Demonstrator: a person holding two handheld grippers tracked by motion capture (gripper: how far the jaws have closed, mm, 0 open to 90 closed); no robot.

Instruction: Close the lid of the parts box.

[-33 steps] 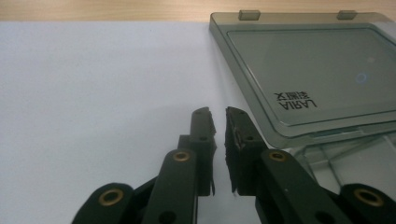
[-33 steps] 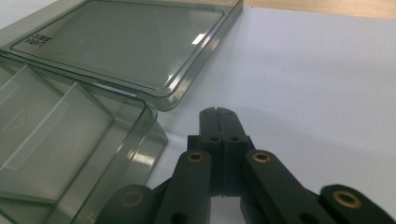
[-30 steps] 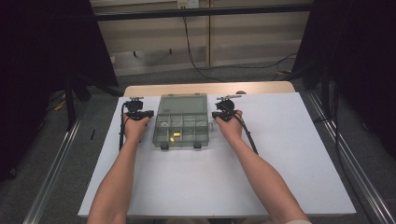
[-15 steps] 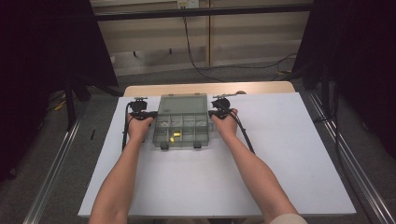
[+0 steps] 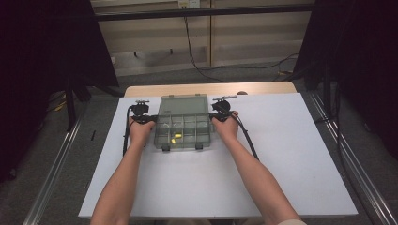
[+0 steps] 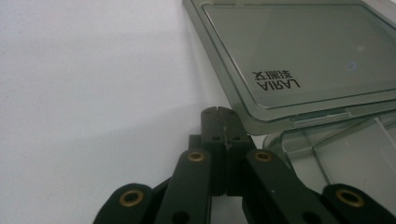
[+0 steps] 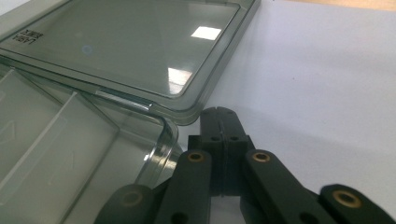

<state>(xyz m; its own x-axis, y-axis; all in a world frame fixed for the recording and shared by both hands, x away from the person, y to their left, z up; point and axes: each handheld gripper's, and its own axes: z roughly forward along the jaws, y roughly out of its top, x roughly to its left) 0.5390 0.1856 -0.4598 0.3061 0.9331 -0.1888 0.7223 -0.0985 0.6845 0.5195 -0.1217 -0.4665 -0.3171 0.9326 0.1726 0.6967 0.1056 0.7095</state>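
Observation:
A clear grey compartment box (image 5: 183,132) lies on the white table (image 5: 286,159) with its lid (image 5: 183,104) folded open flat behind it. A small yellow piece (image 5: 177,139) sits in one front compartment. My left gripper (image 5: 149,116) rests at the box's left side, shut; its jaws have just been closing with nothing between them. In the left gripper view its tip (image 6: 218,112) lies on the table beside the lid (image 6: 299,51) and the tray (image 6: 345,168). My right gripper (image 5: 217,115) is shut and empty at the box's right side, its tip (image 7: 219,112) just off the lid's corner (image 7: 130,46).
Two latches stick out of the box's front edge (image 5: 180,147). A wooden strip (image 5: 206,89) borders the table's far edge. Black cables trail from both grippers along the forearms. Metal rails (image 5: 51,173) run on the floor at either side.
Both hands have edged slightly inward, closer to the box's sides. The box and lid have not moved.

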